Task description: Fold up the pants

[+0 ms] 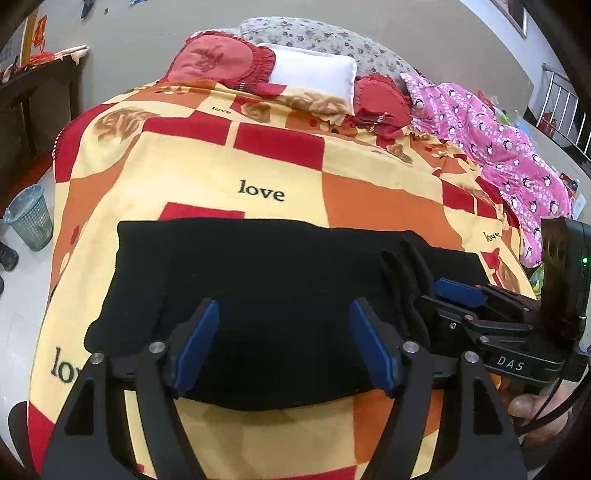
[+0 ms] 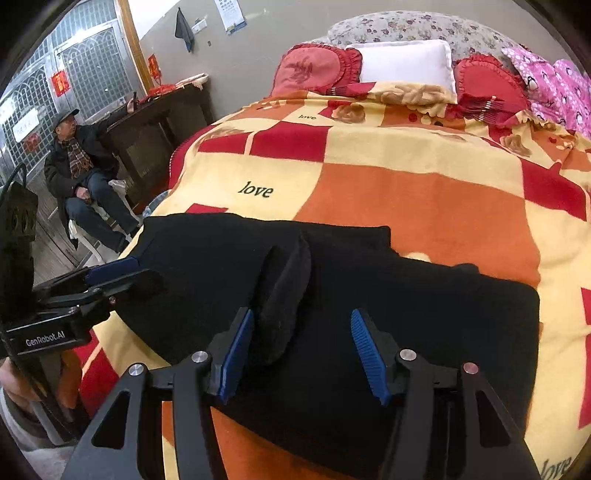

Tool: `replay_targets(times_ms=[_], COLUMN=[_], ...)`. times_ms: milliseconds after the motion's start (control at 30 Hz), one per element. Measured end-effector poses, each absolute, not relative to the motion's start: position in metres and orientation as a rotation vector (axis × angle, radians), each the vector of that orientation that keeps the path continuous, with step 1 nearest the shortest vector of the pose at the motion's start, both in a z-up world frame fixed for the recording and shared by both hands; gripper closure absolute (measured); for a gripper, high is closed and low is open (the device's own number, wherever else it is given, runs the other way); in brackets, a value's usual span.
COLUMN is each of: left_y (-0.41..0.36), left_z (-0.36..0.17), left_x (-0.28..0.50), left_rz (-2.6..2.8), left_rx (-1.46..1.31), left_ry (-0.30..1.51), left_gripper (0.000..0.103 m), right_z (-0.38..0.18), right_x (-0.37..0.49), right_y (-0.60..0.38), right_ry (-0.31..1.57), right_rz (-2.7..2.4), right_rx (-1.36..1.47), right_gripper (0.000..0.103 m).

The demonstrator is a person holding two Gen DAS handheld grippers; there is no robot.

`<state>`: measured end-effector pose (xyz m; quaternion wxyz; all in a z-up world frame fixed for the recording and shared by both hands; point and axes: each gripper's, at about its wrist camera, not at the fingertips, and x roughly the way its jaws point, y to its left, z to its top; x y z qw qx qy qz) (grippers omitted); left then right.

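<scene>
Below both grippers, black pants (image 1: 258,280) lie crosswise on love-print blanket (image 1: 207,166), long axis left-right. Your left gripper (image 1: 282,347) and right gripper (image 2: 301,356): jaws apart, nothing clamped, equally near hem.

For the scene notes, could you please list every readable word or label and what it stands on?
"love": woven repeatedly into the checked blanket.
"DAS": on the right tongs, seen from the left wrist.
"GenRobot.AI": on the left tongs, seen from the right wrist.
Red door signs and wall sheet: too small to read.
</scene>
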<state>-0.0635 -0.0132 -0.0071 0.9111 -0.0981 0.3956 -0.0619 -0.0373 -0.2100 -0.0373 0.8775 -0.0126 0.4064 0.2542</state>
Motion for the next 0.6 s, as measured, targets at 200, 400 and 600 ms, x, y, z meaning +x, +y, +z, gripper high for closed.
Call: replay_targets(times_ms=[200,400,600], left_y=[-0.011,0.006,0.035], left_z=[-0.01,-0.008,-0.009], left_x=[-0.065,-0.075,-0.098], left_rz=[-0.125,-0.123,-0.071], left_rx=[-0.213,-0.275,-0.352], left_ry=[0.826,0.832,0.825], left_gripper=[0.03,0.023,0.016], right_z=[-0.032,-0.018,-0.016], right_x=[-0.037,-0.033,-0.018], right_y=[-0.209,-0.189,-0.136], right_ry=[0.856,0.829,0.818], right_rz=[0.529,0.587,0.695], right_rx=[-0.029,-0.049,-0.138], right_gripper=[0.045,0.032,0.021])
